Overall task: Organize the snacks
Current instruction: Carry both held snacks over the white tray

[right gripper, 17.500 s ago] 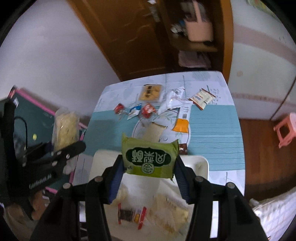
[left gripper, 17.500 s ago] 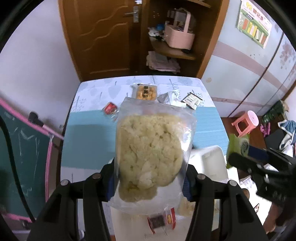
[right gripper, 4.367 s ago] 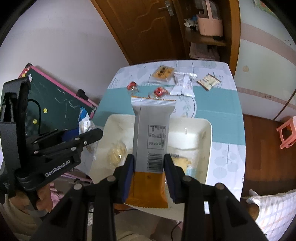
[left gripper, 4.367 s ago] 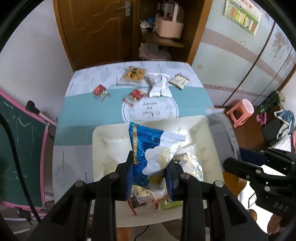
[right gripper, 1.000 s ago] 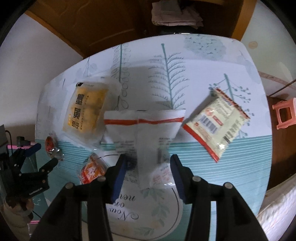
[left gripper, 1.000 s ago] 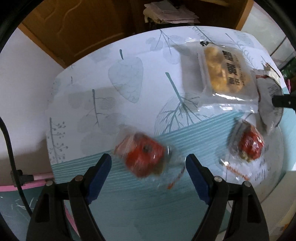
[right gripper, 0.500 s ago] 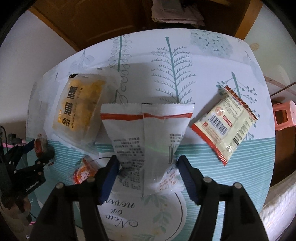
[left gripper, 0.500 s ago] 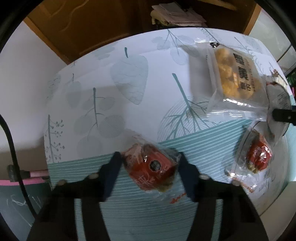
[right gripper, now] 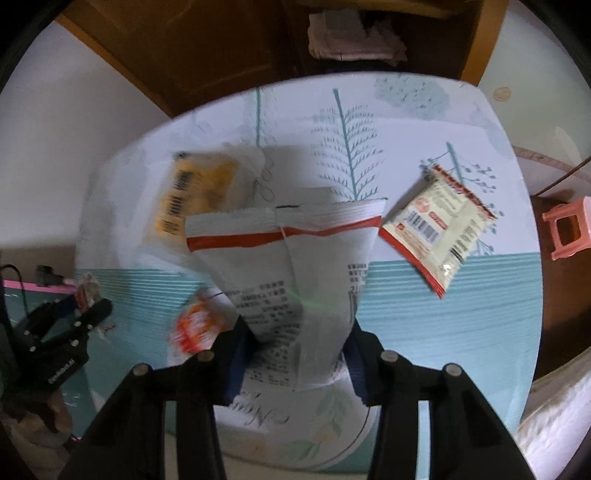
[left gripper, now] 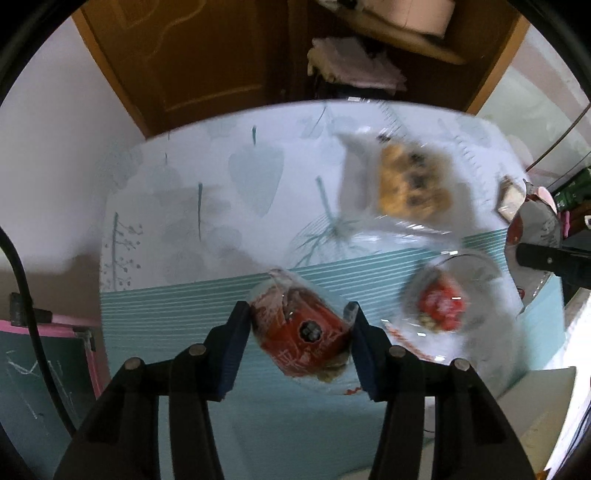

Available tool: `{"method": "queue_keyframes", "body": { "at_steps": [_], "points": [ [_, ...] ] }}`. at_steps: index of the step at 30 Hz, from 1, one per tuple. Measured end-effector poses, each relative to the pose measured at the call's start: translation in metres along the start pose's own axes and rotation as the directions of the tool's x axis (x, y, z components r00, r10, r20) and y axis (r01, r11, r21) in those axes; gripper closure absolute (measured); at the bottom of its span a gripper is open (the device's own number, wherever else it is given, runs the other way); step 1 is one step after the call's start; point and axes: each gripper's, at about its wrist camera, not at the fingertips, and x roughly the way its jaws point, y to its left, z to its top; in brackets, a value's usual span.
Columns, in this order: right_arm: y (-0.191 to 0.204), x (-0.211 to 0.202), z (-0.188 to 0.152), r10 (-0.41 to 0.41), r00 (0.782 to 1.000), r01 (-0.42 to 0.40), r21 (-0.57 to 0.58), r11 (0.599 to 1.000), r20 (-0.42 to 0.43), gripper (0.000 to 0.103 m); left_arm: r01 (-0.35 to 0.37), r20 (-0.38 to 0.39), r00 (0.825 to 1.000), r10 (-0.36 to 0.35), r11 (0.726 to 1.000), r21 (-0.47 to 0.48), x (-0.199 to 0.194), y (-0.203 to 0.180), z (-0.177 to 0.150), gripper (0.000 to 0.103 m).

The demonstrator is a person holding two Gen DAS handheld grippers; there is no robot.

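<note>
Left gripper (left gripper: 298, 325) squeezing red snack (left gripper: 301, 334) above desk (left gripper: 177, 221). Right gripper (right gripper: 297, 343) squeezing white bag (right gripper: 291, 273), near yellow pack (right gripper: 192, 195); bare desk behind.

This is a room in a home. The worktop (right gripper: 424, 110) wears a household cloth printed with leaves and trees and a teal striped band. Behind its far edge stands a brown wooden door (left gripper: 207, 62) beside a wooden shelf (left gripper: 399, 33) holding folded cloths (left gripper: 354, 70). On the floor to the right sits a small pink plastic stool (right gripper: 569, 229), and at the left a child's chalkboard (left gripper: 37, 373) with a pink frame shows chalk scribbles. The wall (left gripper: 55, 122) at the left is plain white.
</note>
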Motion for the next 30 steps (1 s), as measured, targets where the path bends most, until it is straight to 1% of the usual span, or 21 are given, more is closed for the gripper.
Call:
{"method": "queue_keyframes", "body": {
  "at_steps": [6,7,8,11,12,16,19,22,25,30],
  "points": [
    [-0.003,-0.064,-0.021,0.066,0.992,-0.066,-0.003,0.998,0.104,0.057,-0.022,0.07,0.997,0.019,0.999,0.033,-0.066,-0.03,0.003,0.053],
    [-0.003,-0.073,-0.026,0.075,0.99,-0.075,-0.007,0.997,0.117,0.057,-0.023,0.085,0.996,0.02,0.999,0.034,-0.079,-0.036,-0.001,0.053],
    [-0.005,-0.085,-0.034,0.087,0.987,-0.087,-0.011,0.996,0.135,0.057,-0.022,0.092,0.996,0.018,0.999,0.033,-0.087,-0.035,-0.002,0.052],
    [-0.005,-0.12,-0.056,0.111,0.976,-0.106,-0.033,0.994,0.188,0.057,-0.017,0.115,0.993,0.014,1.0,0.024,-0.118,-0.048,-0.017,0.052],
    [-0.006,-0.129,-0.059,0.116,0.973,-0.111,-0.037,0.993,0.199,0.057,-0.012,0.121,0.993,0.009,1.0,0.021,-0.129,-0.055,-0.025,0.052],
    [-0.01,-0.167,-0.093,0.139,0.961,-0.129,-0.056,0.99,0.239,0.057,0.01,0.145,0.989,-0.013,1.0,0.021,-0.162,-0.077,-0.058,0.052],
    [-0.012,-0.182,-0.12,0.146,0.956,-0.13,-0.076,0.989,0.253,0.057,0.025,0.152,0.988,-0.029,0.999,0.025,-0.181,-0.093,-0.086,0.052],
    [-0.008,-0.197,-0.149,0.146,0.954,-0.121,-0.11,0.987,0.263,0.057,0.039,0.158,0.986,-0.043,0.999,0.027,-0.195,-0.105,-0.112,0.052],
    [-0.004,-0.208,-0.175,0.139,0.951,-0.103,-0.139,0.985,0.275,0.057,0.033,0.174,0.984,-0.038,0.999,0.032,-0.206,-0.117,-0.137,0.052],
    [-0.001,-0.215,-0.213,0.15,0.955,-0.11,-0.166,0.98,0.255,0.057,0.039,0.181,0.983,-0.04,0.999,0.01,-0.215,-0.127,-0.168,0.052]
  ]
}}
